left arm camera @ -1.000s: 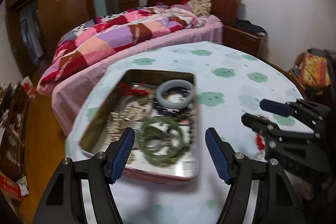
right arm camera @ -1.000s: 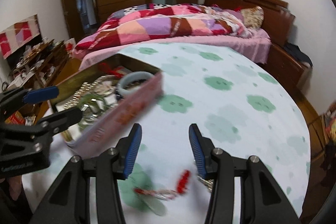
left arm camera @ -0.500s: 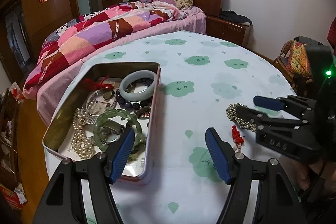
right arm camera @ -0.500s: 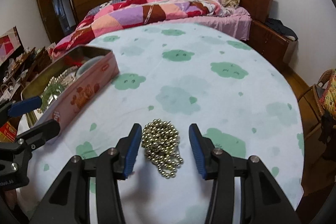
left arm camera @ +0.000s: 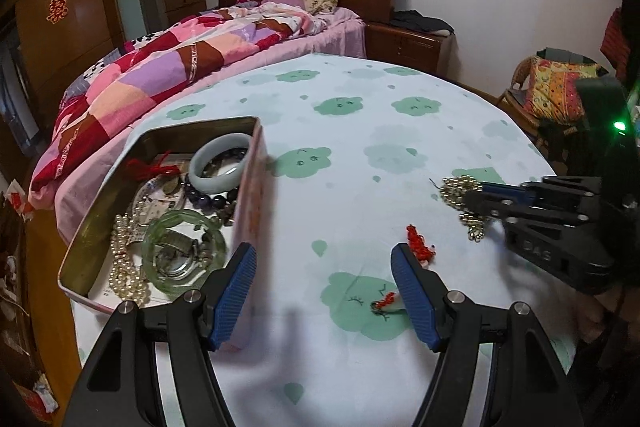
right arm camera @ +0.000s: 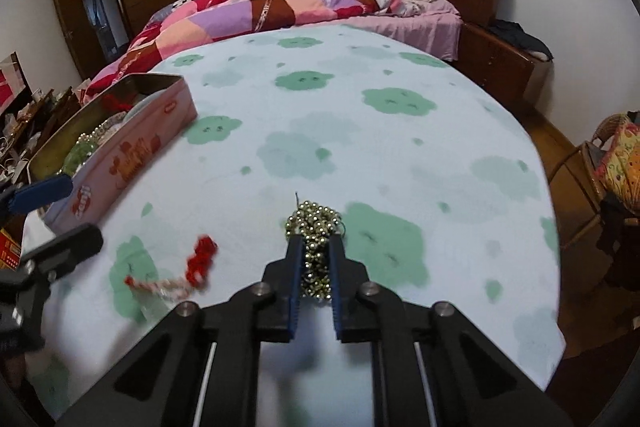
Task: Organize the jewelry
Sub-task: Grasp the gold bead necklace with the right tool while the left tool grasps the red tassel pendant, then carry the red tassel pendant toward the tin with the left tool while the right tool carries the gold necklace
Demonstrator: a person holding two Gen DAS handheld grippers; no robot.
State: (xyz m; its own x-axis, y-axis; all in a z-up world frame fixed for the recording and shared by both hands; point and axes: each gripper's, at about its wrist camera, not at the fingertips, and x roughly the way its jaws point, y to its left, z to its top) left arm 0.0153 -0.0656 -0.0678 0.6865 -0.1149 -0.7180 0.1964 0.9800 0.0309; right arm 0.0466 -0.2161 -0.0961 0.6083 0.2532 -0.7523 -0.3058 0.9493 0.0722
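Observation:
My right gripper (right arm camera: 315, 251) is shut on a gold bead necklace (right arm camera: 314, 223) on the round table; it also shows in the left wrist view (left arm camera: 460, 189). My left gripper (left arm camera: 322, 267) is open and empty, just right of the pink tin box (left arm camera: 250, 183). The box holds a pale bangle (left arm camera: 220, 163), a green bangle (left arm camera: 184, 251), a pearl strand (left arm camera: 124, 267) and dark beads. A red tassel pendant (left arm camera: 418, 251) lies on the cloth between the grippers; it also shows in the right wrist view (right arm camera: 200, 259).
The table carries a pale cloth (right arm camera: 360, 147) with green cloud prints. A bed (right arm camera: 300, 3) with a patchwork quilt stands behind it. A wooden nightstand (left arm camera: 408, 43) and a chair (left arm camera: 556, 95) with a bright cushion stand to the right.
My right gripper has closed on the gold bead necklace. My left gripper has shifted right, away from over the tin box.

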